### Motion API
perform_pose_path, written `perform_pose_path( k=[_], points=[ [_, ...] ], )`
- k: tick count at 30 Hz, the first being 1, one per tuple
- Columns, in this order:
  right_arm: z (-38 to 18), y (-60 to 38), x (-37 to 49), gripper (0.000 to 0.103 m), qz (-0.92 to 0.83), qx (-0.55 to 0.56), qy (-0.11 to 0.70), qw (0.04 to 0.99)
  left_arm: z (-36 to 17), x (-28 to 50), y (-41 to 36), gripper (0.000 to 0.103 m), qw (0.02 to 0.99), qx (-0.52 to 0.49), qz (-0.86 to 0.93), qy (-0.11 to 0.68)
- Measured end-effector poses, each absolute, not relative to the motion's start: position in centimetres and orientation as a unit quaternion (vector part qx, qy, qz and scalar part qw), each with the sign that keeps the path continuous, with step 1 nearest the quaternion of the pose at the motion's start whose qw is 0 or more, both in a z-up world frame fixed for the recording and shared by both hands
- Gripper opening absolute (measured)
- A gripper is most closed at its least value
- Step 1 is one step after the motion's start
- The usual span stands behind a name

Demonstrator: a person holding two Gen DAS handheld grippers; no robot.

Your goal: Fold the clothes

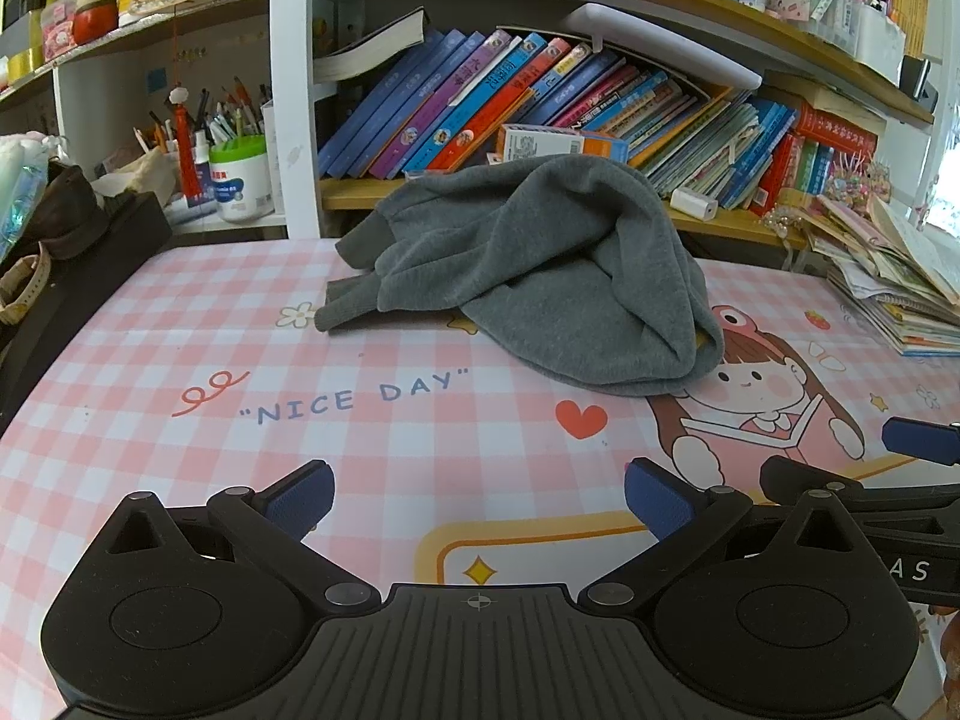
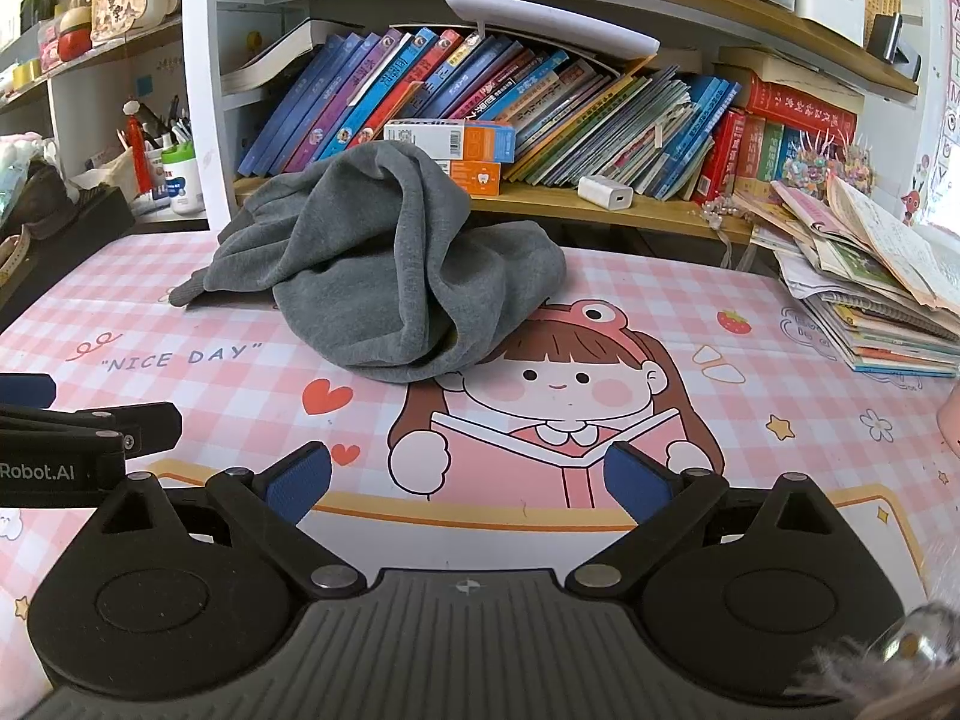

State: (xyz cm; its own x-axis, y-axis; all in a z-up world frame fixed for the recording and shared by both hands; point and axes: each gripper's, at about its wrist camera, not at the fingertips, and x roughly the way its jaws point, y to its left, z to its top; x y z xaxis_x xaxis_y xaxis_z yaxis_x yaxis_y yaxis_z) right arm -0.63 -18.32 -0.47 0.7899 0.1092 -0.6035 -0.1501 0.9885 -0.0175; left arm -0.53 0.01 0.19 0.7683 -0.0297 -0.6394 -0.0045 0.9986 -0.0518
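Looking at a grey sweatshirt (image 1: 540, 276) sitting crumpled in a heap toward the back of the pink checked worktop (image 1: 240, 372), just in front of the bookshelf (image 1: 540, 102), one cuffed sleeve trailing off to the left. Hovering low over the near edge with left gripper (image 1: 478, 495) and right gripper (image 2: 468, 483), both with fingers spread wide, holding nothing, well short of the fabric

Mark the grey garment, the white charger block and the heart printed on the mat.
grey garment (image 1: 540, 276), left wrist view, middle of the crumpled heap.
white charger block (image 2: 606, 192), right wrist view, its front face.
red heart (image 1: 581, 419), left wrist view, centre of the print.
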Motion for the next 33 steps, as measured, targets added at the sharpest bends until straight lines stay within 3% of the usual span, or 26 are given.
perform_pose_path(
  k=[33],
  points=[
    [-0.71, -18.37, -0.51, 0.098, 0.068, -0.035, 0.326, 0.942, -0.12, -0.49, -0.25, 0.103, 0.936, -0.024, -0.005, 0.352]
  ],
)
